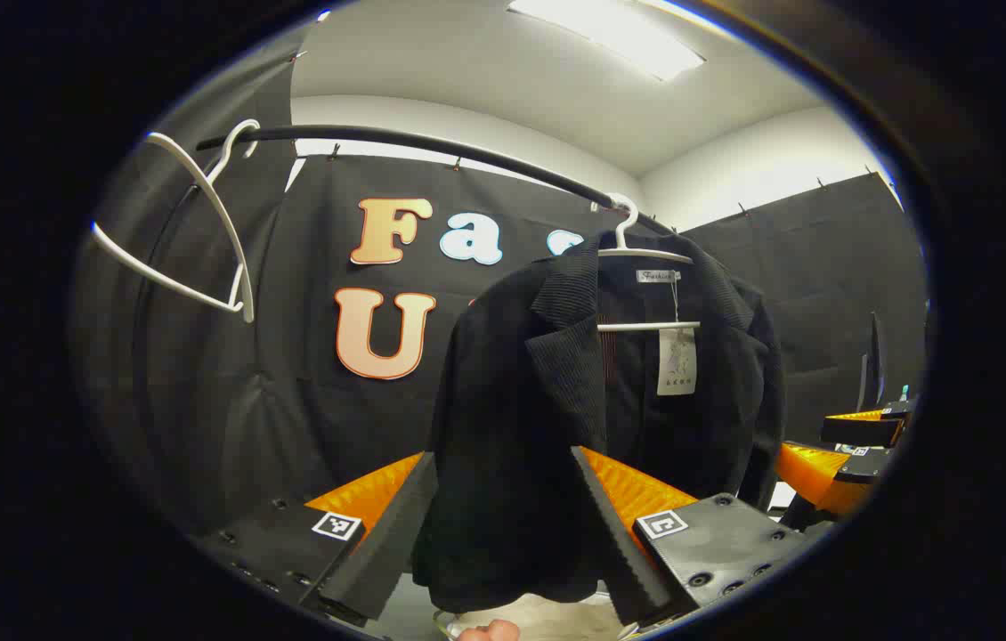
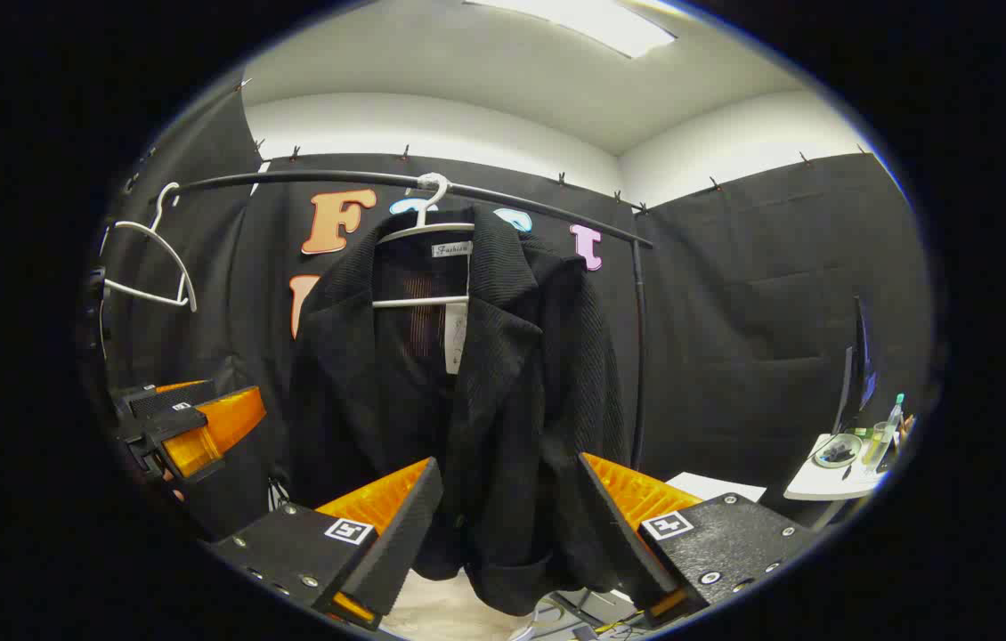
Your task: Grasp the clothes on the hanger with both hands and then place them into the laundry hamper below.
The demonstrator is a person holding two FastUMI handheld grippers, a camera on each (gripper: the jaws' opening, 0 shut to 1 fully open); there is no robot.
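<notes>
A black ribbed jacket (image 1: 556, 392) hangs on a white hanger (image 1: 645, 258) from a black rail (image 1: 432, 147). My left gripper (image 1: 503, 499) is open, its fingers wide apart in front of the jacket's left half, not touching it. In the right gripper view the same jacket (image 2: 467, 383) hangs on its hanger (image 2: 423, 227), and my right gripper (image 2: 507, 499) is open before its lower right part. The other gripper (image 1: 850, 445) shows at the right edge of the left gripper view, and at the left edge (image 2: 191, 427) of the right gripper view. A pale hamper rim (image 1: 539, 623) peeks out below the jacket.
An empty white hanger (image 1: 200, 231) hangs at the rail's left end. The rail's upright post (image 2: 638, 356) stands right of the jacket. A small white table (image 2: 832, 476) with a bottle and a bowl stands at the far right, beside a dark monitor (image 2: 855, 374).
</notes>
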